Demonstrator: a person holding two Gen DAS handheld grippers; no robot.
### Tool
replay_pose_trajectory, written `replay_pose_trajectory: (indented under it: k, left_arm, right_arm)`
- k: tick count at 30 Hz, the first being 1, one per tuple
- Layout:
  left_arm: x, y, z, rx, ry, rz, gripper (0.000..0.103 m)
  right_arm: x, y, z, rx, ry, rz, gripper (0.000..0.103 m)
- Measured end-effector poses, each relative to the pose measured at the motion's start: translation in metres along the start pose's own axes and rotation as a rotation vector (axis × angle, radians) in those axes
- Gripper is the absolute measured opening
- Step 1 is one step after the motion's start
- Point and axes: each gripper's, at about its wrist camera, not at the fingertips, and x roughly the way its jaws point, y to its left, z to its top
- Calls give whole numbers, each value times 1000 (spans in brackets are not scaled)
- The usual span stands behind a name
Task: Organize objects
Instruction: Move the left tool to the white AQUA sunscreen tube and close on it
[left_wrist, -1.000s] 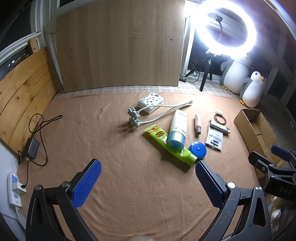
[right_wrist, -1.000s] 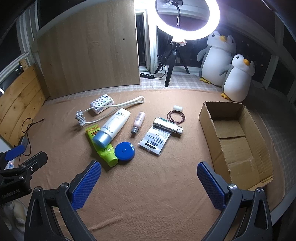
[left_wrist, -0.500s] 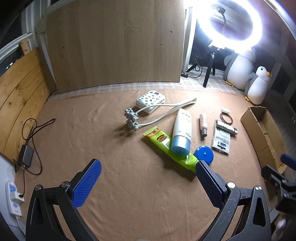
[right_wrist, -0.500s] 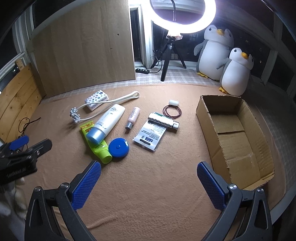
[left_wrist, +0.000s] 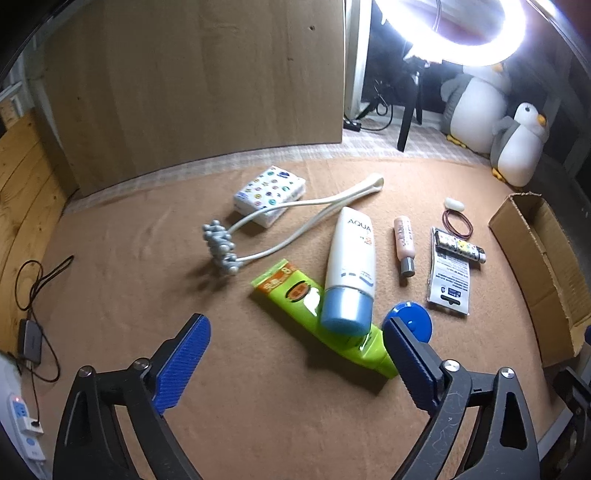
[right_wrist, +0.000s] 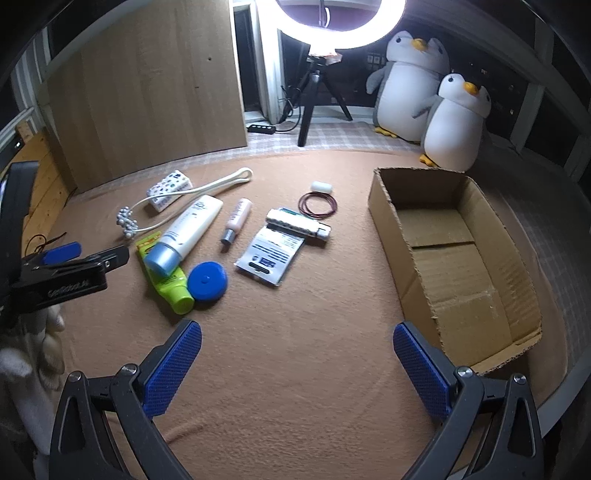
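I see both grippers wide open, empty — left gripper (left_wrist: 295, 354) above green tube (left_wrist: 295, 295) w/ white tube (left_wrist: 351, 258) on it; right gripper (right_wrist: 295, 362) near cardboard box (right_wrist: 461, 258).

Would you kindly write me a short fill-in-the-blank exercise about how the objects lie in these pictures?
1. The white AQUA tube lies across the ____ tube.
2. The cardboard box holds ____.
3. Both the left gripper and right gripper are ____.
4. The hair ties lie beside a small white ____.

Missing words: green; nothing; open; capsule
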Motion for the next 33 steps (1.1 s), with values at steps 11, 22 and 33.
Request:
replay_pose_trajectory:
  k: [11,22,33]
  left_arm:
    - [42,-16,34,-5,63,-88,58]
    - [82,-28,50,-20,147,-146,44]
    - [96,-31,52,-58,174,-231,44]
  right_arm:
    - [4,-22,-6,27,20,-25,102]
    - [3,-45,-11,61,26,-51,102]
    - [1,-51,-12,59,24,-53,102]
